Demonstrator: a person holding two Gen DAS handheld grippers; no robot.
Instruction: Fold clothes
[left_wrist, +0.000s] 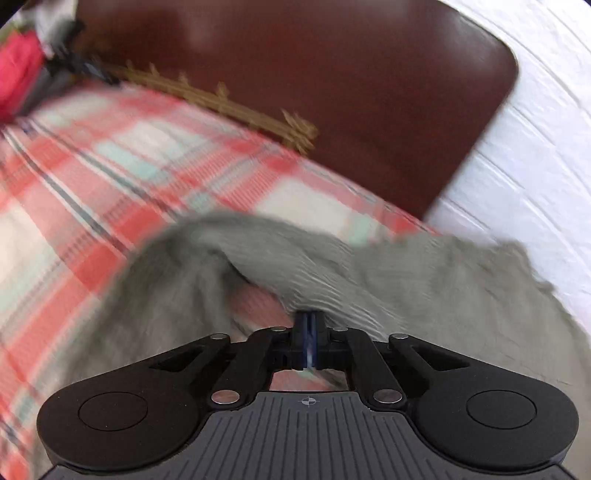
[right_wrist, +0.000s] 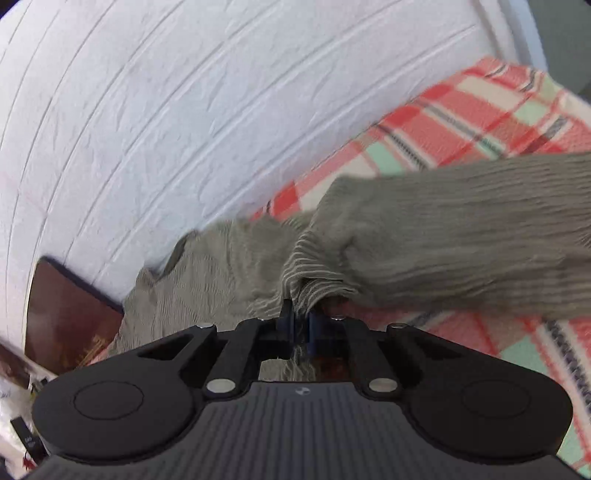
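Observation:
A grey-green ribbed knit garment (left_wrist: 388, 280) lies rumpled on a red, white and mint plaid blanket (left_wrist: 110, 166). My left gripper (left_wrist: 309, 320) is shut on a fold of this garment, its dark fingers pressed together with the cloth bunched right at the tips. In the right wrist view the same garment (right_wrist: 443, 236) stretches off to the right, and my right gripper (right_wrist: 300, 314) is shut on a gathered edge of it, with fabric pinched between the fingers and hanging down behind them. Both views are blurred by motion.
A dark brown headboard (left_wrist: 351, 85) with gold trim (left_wrist: 236, 107) stands beyond the blanket. A white brick-textured wall (right_wrist: 166, 110) runs alongside the bed. Red and grey clothes (left_wrist: 22, 74) are piled at the far left corner.

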